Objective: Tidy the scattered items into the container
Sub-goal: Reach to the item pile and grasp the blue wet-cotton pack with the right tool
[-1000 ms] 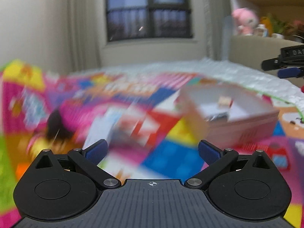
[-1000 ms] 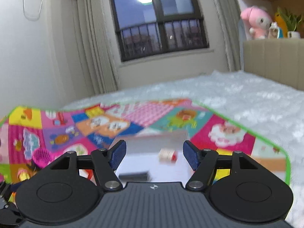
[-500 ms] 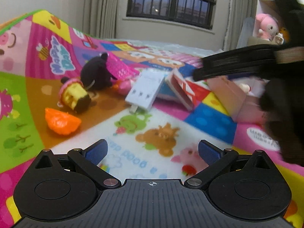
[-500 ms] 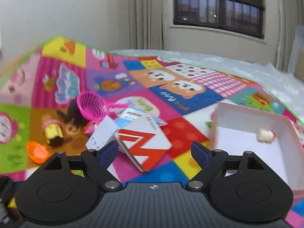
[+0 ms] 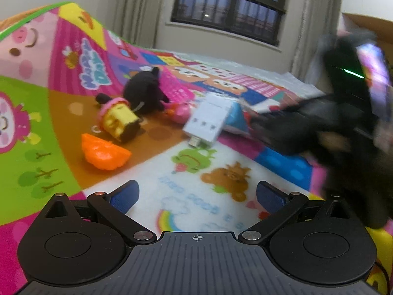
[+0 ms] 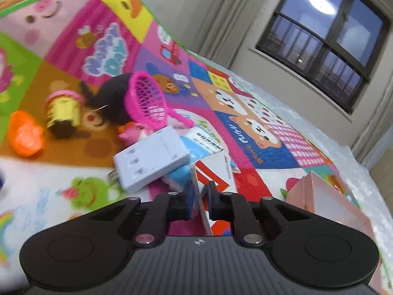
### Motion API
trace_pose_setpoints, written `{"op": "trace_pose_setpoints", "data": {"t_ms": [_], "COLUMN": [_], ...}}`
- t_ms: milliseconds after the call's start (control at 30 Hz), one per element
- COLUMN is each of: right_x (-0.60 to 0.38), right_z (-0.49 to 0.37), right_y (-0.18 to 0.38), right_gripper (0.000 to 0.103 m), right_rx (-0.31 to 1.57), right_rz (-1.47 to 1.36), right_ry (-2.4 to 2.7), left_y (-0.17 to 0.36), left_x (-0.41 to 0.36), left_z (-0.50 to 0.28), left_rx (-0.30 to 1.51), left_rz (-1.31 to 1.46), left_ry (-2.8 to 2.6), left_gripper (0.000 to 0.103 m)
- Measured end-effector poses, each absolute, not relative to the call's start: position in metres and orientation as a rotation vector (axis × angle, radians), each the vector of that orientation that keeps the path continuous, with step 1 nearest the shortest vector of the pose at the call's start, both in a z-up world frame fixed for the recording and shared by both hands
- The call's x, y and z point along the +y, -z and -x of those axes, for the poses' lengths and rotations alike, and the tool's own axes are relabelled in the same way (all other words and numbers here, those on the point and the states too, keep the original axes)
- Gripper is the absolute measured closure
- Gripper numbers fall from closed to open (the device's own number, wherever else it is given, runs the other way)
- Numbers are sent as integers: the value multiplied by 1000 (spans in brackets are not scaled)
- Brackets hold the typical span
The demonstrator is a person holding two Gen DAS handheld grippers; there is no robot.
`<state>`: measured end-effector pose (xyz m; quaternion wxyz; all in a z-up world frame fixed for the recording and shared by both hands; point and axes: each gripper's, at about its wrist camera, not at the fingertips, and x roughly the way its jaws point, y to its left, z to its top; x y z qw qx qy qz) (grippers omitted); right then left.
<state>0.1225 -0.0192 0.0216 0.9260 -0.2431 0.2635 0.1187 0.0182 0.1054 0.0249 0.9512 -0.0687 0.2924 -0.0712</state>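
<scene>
My right gripper (image 6: 200, 191) is tilted over the play mat, its jaws closing on the thin edge of a flat red-and-white box (image 6: 217, 175), pads pressed to both sides. Beside the box lie a white plug adapter (image 6: 149, 157) and a blue-and-white packet (image 6: 196, 145). My left gripper (image 5: 196, 196) hovers open above the mat with nothing between its fingers. Ahead of it lie an orange toy slice (image 5: 103, 152), a yellow cupcake toy (image 5: 118, 120), a black plush (image 5: 145, 91) and the adapter (image 5: 208, 120). The pink container (image 6: 326, 201) stands at the right.
A pink toy net (image 6: 147, 100) leans on the black plush, with a small pink toy (image 5: 179, 111) under it. The right hand's device shows as a dark blur (image 5: 331, 132) at the right of the left wrist view. White bedding borders the mat (image 6: 245, 132).
My right gripper swung from above the container to the pile, rolled over and shut on the red-and-white box's edge. My left gripper drifted nearer the toys, still open.
</scene>
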Motion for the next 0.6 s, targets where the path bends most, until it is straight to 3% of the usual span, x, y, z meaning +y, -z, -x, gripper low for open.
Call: {"op": "trace_pose_setpoints", "data": {"t_ms": [200,333,400,533,600], "right_x": [-24,-20,-21,-39,-51], "right_z": [-56,-19,-16,-60,-92], "right_y": [-36,-46,-55,-75,-79], "right_gripper": [94,87,75,65,45], "right_rx": [635,721,738,755,758], "right_rz": [503,459,409,196,78], "right_ry": [-385,-537,-582,-509,-445], "left_y": [-32,-36,-36,-33,-31], "left_x": [127,146,157,166,164], "left_z": [-18,-16,-16,-19,-19], "left_rx": [571,554,553,564,572], "left_rz": [213,268,305,338,330], "left_ry": [56,-8,-33,-51,-36], "left_gripper": [0,0,0,0,0]}}
